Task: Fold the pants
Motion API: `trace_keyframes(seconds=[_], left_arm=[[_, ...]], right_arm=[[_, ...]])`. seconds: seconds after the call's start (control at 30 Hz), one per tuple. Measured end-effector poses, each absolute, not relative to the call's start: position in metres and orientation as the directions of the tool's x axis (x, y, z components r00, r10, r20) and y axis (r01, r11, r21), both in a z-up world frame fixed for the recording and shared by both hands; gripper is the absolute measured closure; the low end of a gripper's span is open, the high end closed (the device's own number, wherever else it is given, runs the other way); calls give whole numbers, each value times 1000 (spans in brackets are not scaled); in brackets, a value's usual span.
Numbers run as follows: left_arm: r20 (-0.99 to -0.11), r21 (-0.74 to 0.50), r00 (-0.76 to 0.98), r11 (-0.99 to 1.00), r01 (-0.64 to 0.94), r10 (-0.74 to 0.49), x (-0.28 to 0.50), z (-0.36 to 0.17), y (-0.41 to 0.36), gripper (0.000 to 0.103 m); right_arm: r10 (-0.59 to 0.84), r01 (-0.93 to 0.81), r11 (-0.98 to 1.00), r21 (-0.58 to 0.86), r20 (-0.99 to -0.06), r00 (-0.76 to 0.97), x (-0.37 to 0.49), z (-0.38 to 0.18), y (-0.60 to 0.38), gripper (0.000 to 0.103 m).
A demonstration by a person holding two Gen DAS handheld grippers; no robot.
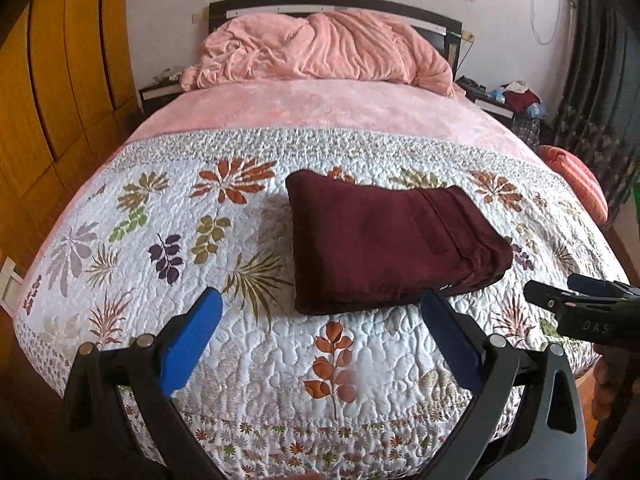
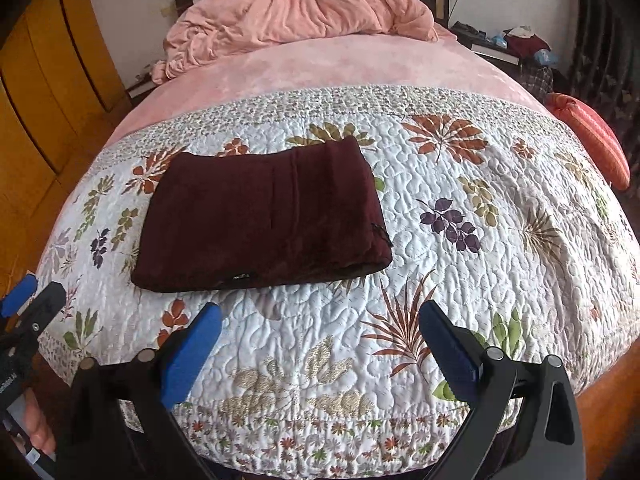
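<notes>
The dark maroon pants (image 1: pixel 394 240) lie folded in a compact rectangle on the floral quilt; they also show in the right wrist view (image 2: pixel 264 216). My left gripper (image 1: pixel 320 312) is open and empty, hovering just in front of the pants' near edge. My right gripper (image 2: pixel 320 324) is open and empty, in front and to the right of the pants. The right gripper's black body (image 1: pixel 588 308) shows at the right of the left wrist view. The left gripper's body (image 2: pixel 28 312) shows at the left of the right wrist view.
The white floral quilt (image 1: pixel 240 360) covers the foot of the bed. A pink sheet and a bunched pink blanket (image 1: pixel 320 48) lie at the headboard. A wooden wardrobe (image 1: pixel 48 80) stands left. A striped orange cushion (image 2: pixel 592 140) and a cluttered nightstand (image 2: pixel 516 48) stand right.
</notes>
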State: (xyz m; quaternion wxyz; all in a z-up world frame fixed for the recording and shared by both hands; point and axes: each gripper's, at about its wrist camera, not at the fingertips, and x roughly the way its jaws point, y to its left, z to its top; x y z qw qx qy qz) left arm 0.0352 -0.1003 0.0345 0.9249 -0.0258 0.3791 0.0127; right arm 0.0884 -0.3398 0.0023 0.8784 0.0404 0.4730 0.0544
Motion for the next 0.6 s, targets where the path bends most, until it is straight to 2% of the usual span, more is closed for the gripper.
trace_keyframes(seconds=[0.6], left_arm=[[-651, 28, 756, 998, -60, 63, 15, 56, -109, 4]], right_arm=[[142, -71, 990, 123, -813, 564, 73, 20, -335, 4]])
